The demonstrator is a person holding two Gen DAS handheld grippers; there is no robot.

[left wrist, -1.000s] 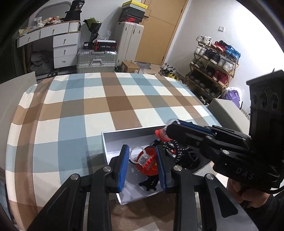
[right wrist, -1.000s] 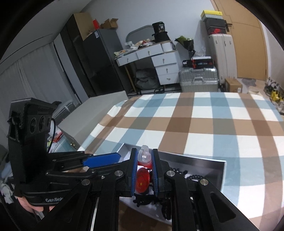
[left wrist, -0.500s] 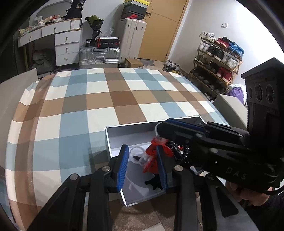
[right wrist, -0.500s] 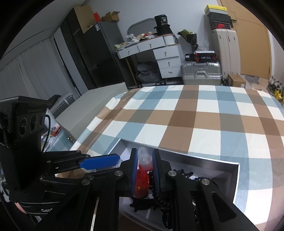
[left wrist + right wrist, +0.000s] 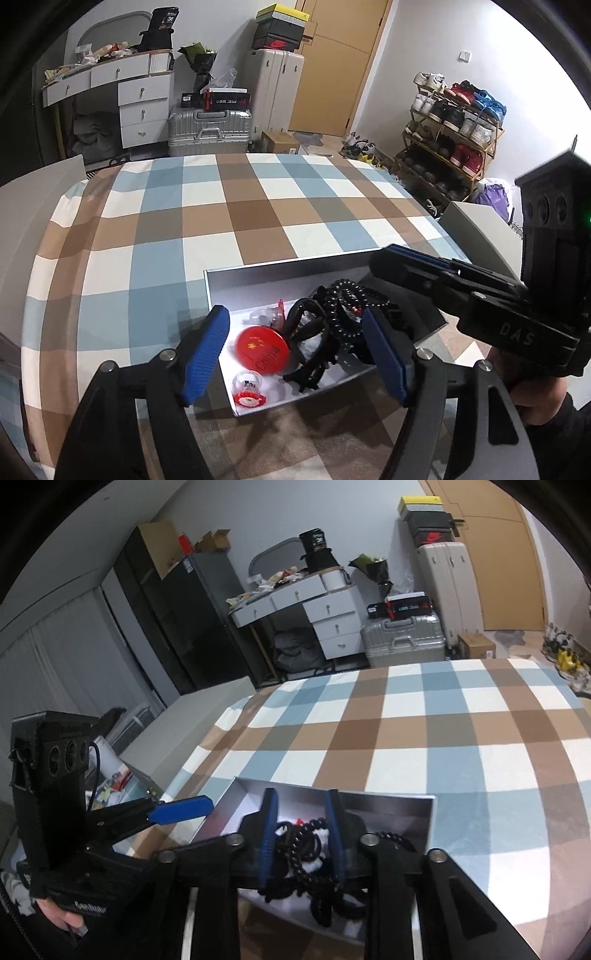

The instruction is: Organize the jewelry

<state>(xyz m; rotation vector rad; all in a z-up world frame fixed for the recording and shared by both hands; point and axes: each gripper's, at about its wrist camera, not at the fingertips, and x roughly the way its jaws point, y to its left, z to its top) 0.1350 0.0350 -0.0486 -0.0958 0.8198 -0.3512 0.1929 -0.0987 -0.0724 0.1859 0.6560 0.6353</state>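
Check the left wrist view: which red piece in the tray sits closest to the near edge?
The small red-and-white charm with the clear dome, by the tray front wall. The big red disc with yellow stars lies farther in, behind it.

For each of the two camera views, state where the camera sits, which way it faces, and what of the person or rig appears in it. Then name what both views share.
Left wrist: on the left gripper, jaws opening, looking down into the grey box; the right gripper and a hand show.
Right wrist: on the right gripper, jaws opening, above the black beads; the left gripper shows left.
Shared: box, beads, checked cloth.
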